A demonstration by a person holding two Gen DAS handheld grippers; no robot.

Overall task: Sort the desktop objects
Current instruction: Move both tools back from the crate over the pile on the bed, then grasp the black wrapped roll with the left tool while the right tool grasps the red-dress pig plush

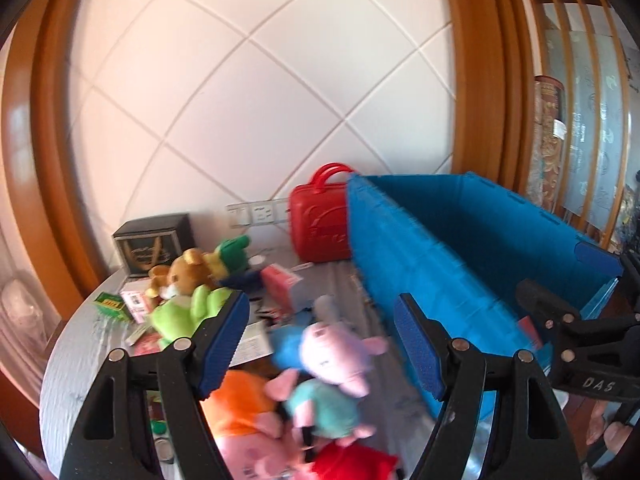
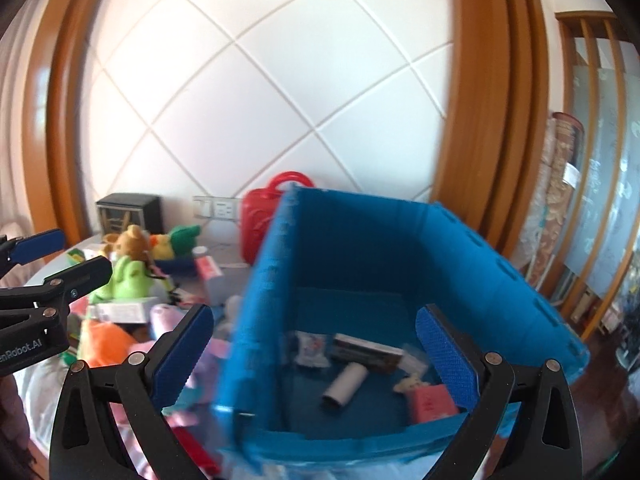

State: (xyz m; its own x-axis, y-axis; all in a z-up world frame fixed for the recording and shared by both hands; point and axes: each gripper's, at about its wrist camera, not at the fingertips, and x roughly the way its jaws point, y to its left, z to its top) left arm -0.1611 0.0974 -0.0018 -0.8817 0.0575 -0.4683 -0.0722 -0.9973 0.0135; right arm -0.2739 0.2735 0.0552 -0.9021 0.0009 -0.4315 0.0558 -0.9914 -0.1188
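landmark: blue bin (image 1: 460, 240), right side of the table (image 1: 72, 344); places below are given from it
far left of bin: black box (image 1: 154, 244) at the wall, small green box (image 1: 109, 305) in front of it
left of bin, back: bear (image 1: 182, 276), green plushes (image 1: 188, 312), pink box (image 1: 280, 280), loose cards and packets
left of bin, near: pig plushes (image 1: 332, 348), pile touching, orange one (image 1: 236, 400) lowest left, red one (image 1: 352, 464) at the near edge
behind bin's left corner: red case (image 1: 320, 224), upright against the wall
inside bin: paper roll (image 2: 346, 384), dark flat pack (image 2: 368, 352), white packet (image 2: 310, 348), pink box (image 2: 434, 402); already sorted, I'd say
left gripper (image 1: 320, 344): jaws wide apart, nothing held, poised over the pig pile
pigs vs left jaws: pink-headed pig sits between the pads in view but below them, not touched as far as I can tell
right gripper (image 2: 316, 356): jaws wide apart, empty, over the bin; left pad looks outside the bin's left wall, right pad over the inside
step, my guess: left goes for a pig next, most sorting still to do
risk 1: pigs overlap, closing on one could snag a neighbour and drag it off the near edge
risk 2: soft plush, a shallow pinch on an ear or limb may slip mid-carry
risk 3: bin wall is tall and just right of the pile; a low swing could hit it and shove the bin
risk 4: both grippers are near each other at the bin, could collide
blur: both views smeared, small items unreadable
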